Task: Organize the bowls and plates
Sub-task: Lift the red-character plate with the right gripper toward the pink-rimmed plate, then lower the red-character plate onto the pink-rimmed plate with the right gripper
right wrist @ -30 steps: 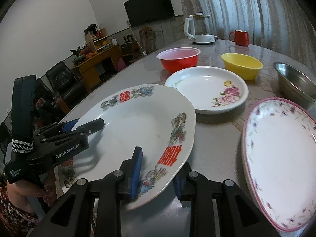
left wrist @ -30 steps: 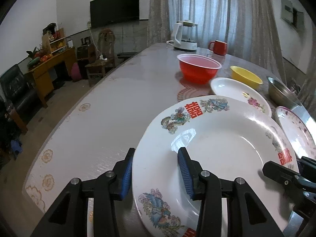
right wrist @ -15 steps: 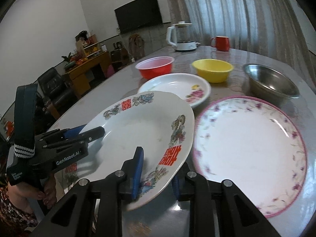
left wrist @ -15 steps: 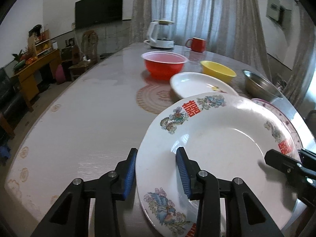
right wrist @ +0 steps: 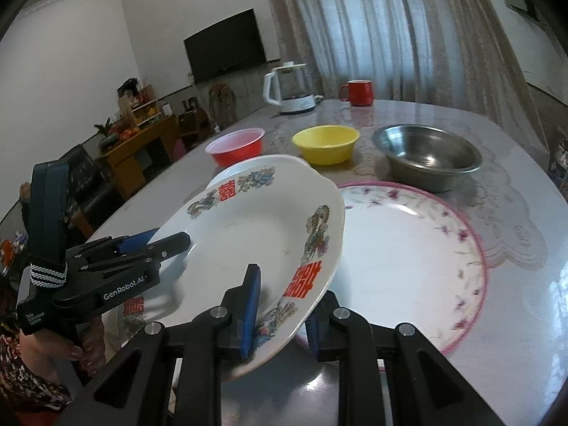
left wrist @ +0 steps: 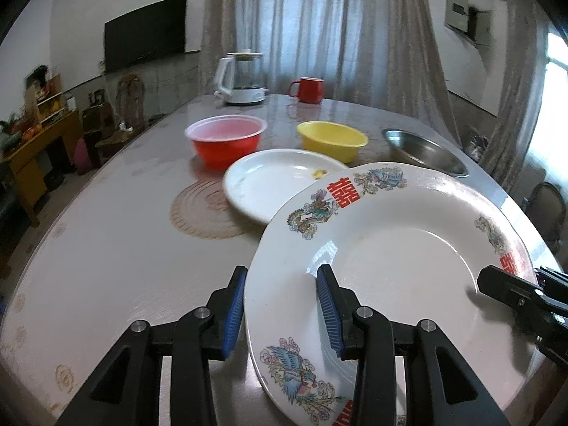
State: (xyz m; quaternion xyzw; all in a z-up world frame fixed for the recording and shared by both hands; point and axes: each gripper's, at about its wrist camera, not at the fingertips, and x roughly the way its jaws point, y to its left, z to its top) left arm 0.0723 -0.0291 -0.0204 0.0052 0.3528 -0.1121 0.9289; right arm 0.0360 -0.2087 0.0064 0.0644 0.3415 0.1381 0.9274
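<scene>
On the left, a broad bare stretch of the bench (left wrist: 117,248) is left open up to its curved near edge, with only a round woven mat (left wrist: 204,211) lying on it. The dragon plate (left wrist: 390,248) is held tilted above the bench by both tools: the left hand-held gripper (left wrist: 280,312) is clamped on its left rim, one blue pad under and one over, and the right hand-held gripper (right wrist: 280,314) is clamped on its right rim, its jaws having just been closing with the rim between them. Three plates are counted: the dragon plate, a white plate (left wrist: 273,181) lying flat behind it, and a pink-rimmed plate (right wrist: 408,262) lying flat to the right, whose left edge is overhung by the raised dragon plate. Three bowls are lined up farther back, apart from one another: a red bowl (left wrist: 225,140), a yellow bowl (left wrist: 332,140) and a steel bowl (right wrist: 427,154). The white plate's far rim lies just beside the red and yellow bowls. At the far end, well apart from the dishes, one white kettle (left wrist: 243,80) and one red mug (left wrist: 309,90) are set. The bench's right edge runs close past the pink-rimmed plate and the steel bowl.
</scene>
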